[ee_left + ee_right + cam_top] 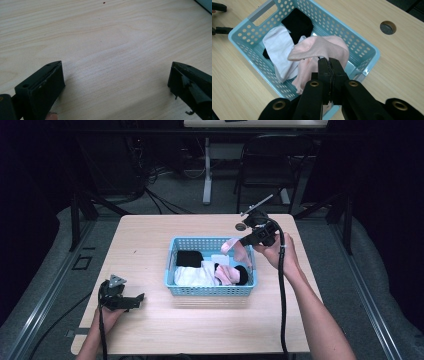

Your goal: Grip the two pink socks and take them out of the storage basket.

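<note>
Pink sock (322, 48) hangs from the right gripper (243, 241), jaws clenched on it near one edge, lifted above the far right corner of the blue basket (172, 255). In the right gripper view the sock folds over the jaw tips, one end sticking out to the left, rest drooping into the basket. In the high view it shows as a pale pink strip (234, 246) at the basket's far right rim.

Basket = light blue plastic, perforated walls, grey handle slot at one end, sits approx. mid-table, slightly right of centre. Inside: black piece (189, 258) far left, white piece (192, 276) near left, another pink piece (226, 275) near centre-right, w/ a black bit (243, 275) beside it at the right end. Can't tell exact garment types for those.

Right hand (276, 251) holds its gripper just right of the basket's far corner; black cable trails down along the forearm to the near edge.

Left gripper (134, 300) rests low at the table's near left, well apart from the basket, grey three-cornered plate on top. Left gripper view: jaws spread wide, nothing btwn them, bare wood below.

Table (150, 235) is light wood, w/ a round cable hole (241, 226) near the far edge, right of centre. Black chair (270, 160) stands on the floor beyond the table.
</note>
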The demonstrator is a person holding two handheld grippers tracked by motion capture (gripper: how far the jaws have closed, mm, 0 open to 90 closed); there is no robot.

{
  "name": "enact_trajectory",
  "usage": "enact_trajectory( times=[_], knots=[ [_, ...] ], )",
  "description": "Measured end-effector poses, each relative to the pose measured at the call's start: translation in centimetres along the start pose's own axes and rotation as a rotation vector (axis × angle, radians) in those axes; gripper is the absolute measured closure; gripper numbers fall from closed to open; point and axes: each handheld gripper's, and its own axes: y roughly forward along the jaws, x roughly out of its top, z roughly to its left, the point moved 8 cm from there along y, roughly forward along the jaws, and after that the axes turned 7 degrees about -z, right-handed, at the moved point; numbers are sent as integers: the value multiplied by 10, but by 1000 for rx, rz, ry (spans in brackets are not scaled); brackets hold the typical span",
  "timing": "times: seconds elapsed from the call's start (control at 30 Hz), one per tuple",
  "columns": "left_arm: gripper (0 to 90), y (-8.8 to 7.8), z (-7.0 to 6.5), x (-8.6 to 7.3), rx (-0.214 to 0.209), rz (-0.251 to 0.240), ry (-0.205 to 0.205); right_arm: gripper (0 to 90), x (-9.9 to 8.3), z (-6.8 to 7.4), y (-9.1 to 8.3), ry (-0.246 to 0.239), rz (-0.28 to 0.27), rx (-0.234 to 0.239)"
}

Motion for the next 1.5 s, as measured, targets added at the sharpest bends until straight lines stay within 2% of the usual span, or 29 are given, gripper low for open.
enact_trajectory(
  times=[0.47, 0.57, 0.7, 0.77, 1.17, 1.5],
  knots=[
    [7, 0, 0, 0, 0, 0, 0, 889, -3, -11, -46, 20, -62, -20],
    [6, 0, 0, 0, 0, 0, 0, 890, -9, -18, -60, 22, -61, -36],
    [7, 0, 0, 0, 0, 0, 1, 890, -13, -24, -69, 30, -65, -48],
    [6, 0, 0, 0, 0, 0, 0, 890, -18, -31, -77, 50, -76, -60],
    [7, 0, 0, 0, -1, 1, -2, 890, -43, -61, -95, 128, -86, -81],
    [7, 0, 0, 0, 0, 2, -3, 889, -69, -80, -97, 171, -37, -116]
  ],
)
